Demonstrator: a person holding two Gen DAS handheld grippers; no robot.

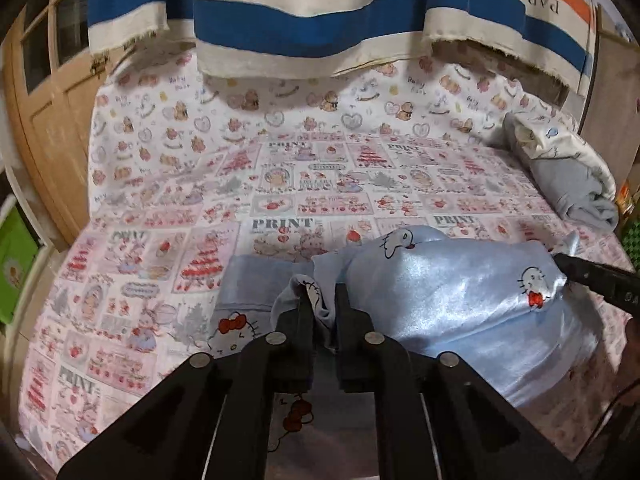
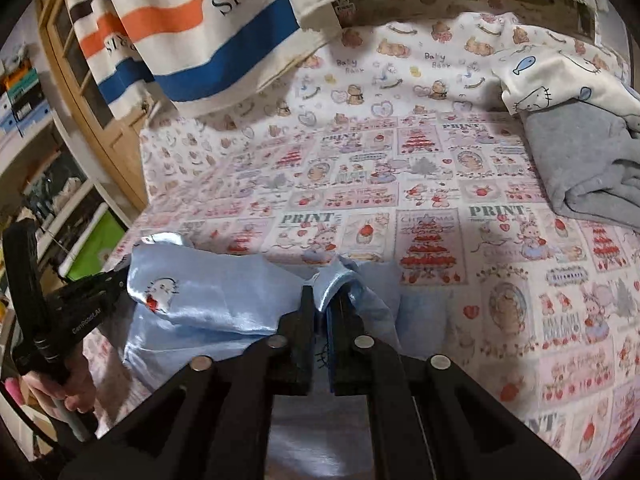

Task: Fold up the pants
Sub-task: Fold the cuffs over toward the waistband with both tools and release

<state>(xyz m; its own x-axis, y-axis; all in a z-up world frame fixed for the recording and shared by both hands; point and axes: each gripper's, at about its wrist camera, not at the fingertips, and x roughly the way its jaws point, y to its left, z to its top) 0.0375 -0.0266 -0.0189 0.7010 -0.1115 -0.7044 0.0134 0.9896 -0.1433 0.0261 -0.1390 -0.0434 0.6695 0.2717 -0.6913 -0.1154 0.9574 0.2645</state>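
Note:
The pants (image 1: 460, 292) are shiny light-blue satin with cartoon cat prints, bunched on a printed bed sheet (image 1: 280, 200). My left gripper (image 1: 323, 300) is shut on a pinch of the pants' fabric at their left end. In the left wrist view the right gripper (image 1: 560, 262) enters from the right, pinching the pants' far end. In the right wrist view my right gripper (image 2: 326, 292) is shut on a fold of the pants (image 2: 208, 300). The left gripper (image 2: 116, 276) shows at the left, holding the other end, with a hand on its handle.
A pile of grey and white cat-print clothes (image 1: 568, 172) lies at the bed's right side, also in the right wrist view (image 2: 580, 152). A striped blue, orange and cream cloth (image 1: 312, 12) hangs over the far edge. A wooden door (image 1: 48, 128) and shelves (image 2: 28, 92) stand left.

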